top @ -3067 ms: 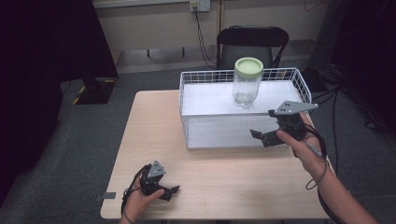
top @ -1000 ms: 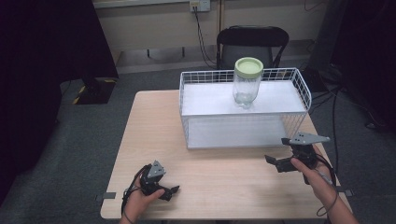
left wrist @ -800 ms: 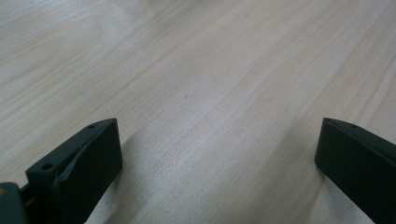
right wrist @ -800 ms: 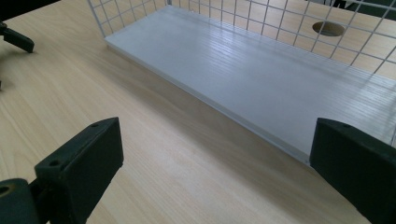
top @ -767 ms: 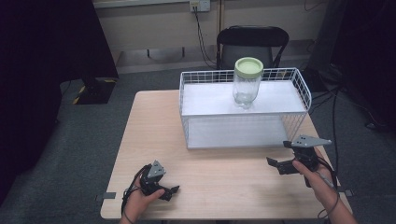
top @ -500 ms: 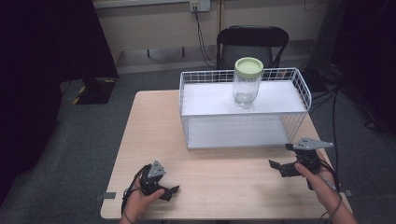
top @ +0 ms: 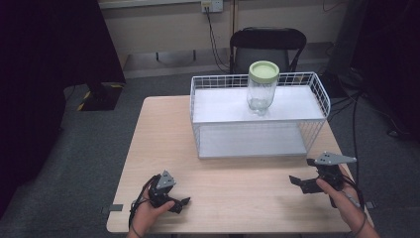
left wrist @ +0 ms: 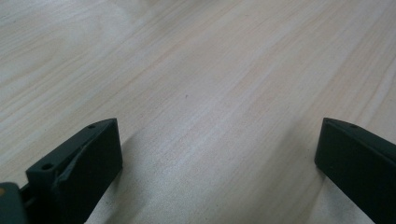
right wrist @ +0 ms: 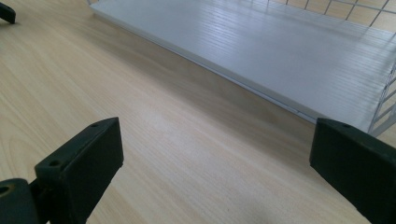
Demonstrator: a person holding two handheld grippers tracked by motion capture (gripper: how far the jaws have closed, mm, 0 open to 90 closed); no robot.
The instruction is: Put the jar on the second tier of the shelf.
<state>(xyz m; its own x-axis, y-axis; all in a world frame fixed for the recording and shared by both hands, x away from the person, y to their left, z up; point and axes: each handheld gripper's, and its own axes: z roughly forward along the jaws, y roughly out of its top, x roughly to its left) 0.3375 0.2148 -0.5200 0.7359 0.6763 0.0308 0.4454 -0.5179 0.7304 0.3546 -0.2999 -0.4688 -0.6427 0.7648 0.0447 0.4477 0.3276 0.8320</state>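
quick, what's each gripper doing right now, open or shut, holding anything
left gripper: open, holding nothing, low over the table.
right gripper: open, holding nothing, in front of the wire rack.

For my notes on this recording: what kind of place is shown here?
Probably a lab or office room set up for recording: a wooden table on grey carpet, a black chair behind it, and cables hanging from a wall socket.
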